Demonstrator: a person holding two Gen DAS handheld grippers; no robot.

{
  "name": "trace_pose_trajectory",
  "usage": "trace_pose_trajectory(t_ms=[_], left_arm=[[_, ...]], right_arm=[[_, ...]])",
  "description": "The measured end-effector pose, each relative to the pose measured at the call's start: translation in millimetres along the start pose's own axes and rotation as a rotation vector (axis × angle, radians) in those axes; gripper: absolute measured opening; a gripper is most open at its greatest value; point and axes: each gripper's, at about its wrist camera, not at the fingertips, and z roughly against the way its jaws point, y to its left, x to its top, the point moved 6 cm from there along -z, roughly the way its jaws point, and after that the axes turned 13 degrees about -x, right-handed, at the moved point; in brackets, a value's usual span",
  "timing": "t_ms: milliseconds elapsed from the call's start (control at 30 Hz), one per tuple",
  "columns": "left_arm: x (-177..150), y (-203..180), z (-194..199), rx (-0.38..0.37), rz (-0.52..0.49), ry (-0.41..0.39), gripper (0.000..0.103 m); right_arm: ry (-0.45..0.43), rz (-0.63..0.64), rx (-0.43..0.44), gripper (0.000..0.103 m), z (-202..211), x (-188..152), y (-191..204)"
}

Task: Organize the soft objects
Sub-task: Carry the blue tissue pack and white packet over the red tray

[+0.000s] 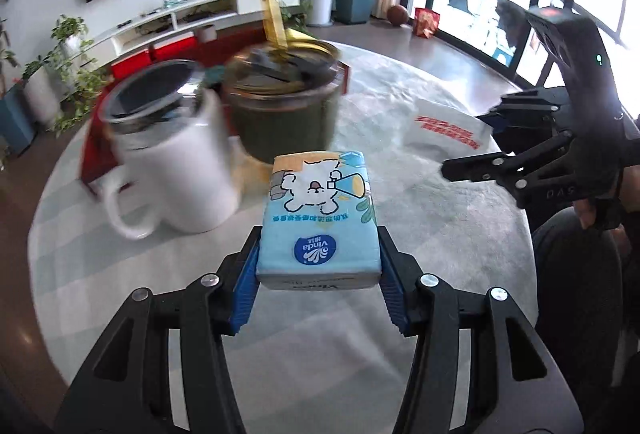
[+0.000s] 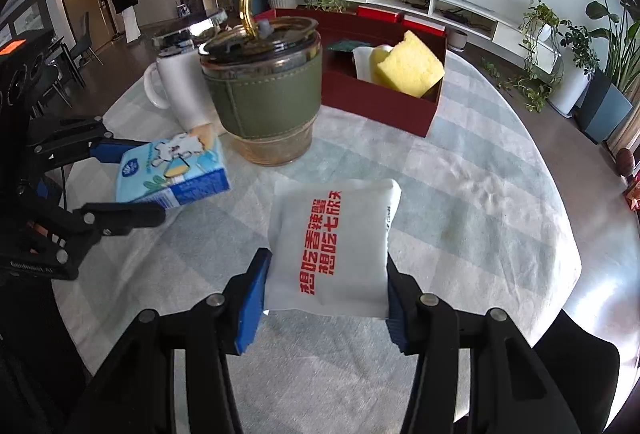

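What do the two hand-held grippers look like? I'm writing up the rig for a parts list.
Both match: the left hand-held gripper and right hand-held gripper have matte black linkage arms joined by round silver pins, ending in ribbed blue pads. Seen from the left wrist view, the right unit carries a black housing with a small green light and an orange-red patch on top. The hand holding it wears a black glove.

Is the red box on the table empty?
No, the right wrist view shows a yellow sponge and a white cloth sitting inside the red box.
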Motion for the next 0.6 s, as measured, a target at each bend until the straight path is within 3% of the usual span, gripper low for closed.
trace_pose_trajectory(t_ms=[333, 600], left_arm=[[3, 73, 74, 0.119, 0.113, -0.089, 0.05], [31, 114, 81, 0.18, 0.154, -0.13, 0.05]], right_arm=[[-0.06, 0.005, -0.013, 0.054, 25, 32, 1], [-0.08, -0.007, -0.046, 0.054, 29, 57, -8]])
